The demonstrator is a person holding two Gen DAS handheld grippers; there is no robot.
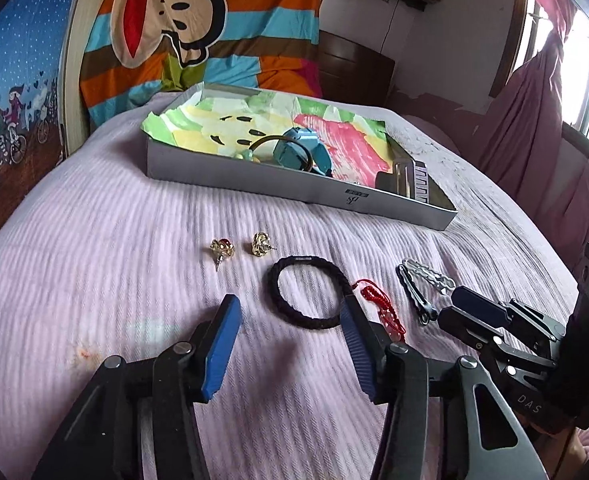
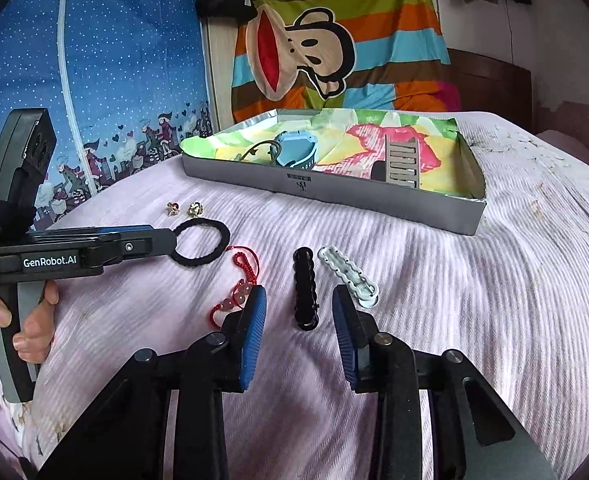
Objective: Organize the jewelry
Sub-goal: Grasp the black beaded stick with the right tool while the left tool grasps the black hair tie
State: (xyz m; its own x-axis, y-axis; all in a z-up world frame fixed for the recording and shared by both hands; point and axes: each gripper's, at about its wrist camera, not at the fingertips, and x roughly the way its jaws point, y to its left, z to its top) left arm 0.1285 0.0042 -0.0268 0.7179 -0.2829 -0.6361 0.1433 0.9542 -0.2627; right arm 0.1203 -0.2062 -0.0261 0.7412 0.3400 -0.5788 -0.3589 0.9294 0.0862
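I held the left hand-held gripper [image 1: 290,344] low over the bed [image 1: 94,240], jaws spread wide and gripping nothing; its right finger lay against the black braided hair band [image 1: 306,292], which I judged put it in line for the next pick. The right hand-held gripper [image 2: 299,332] was likewise wide open and empty, straddling the black hair clip [image 2: 305,288], apparently to close across its narrow width. The red beaded cord [image 2: 238,284] lay just beside that gripper's left finger, partly hidden behind it. The white hair clip [image 2: 348,274] lay just beside the black one, its near end close to the right finger. Further off, two gold stud earrings [image 1: 240,246] sat side by side, too small to make out in detail. Beyond them stood the grey box [image 1: 254,176], lined with printed paper, already holding a blue watch-like item [image 1: 300,152], a thin bangle [image 1: 268,142] and a comb-like piece [image 2: 402,164]. The box wall cut off their lower parts, so I could not identify them firmly.
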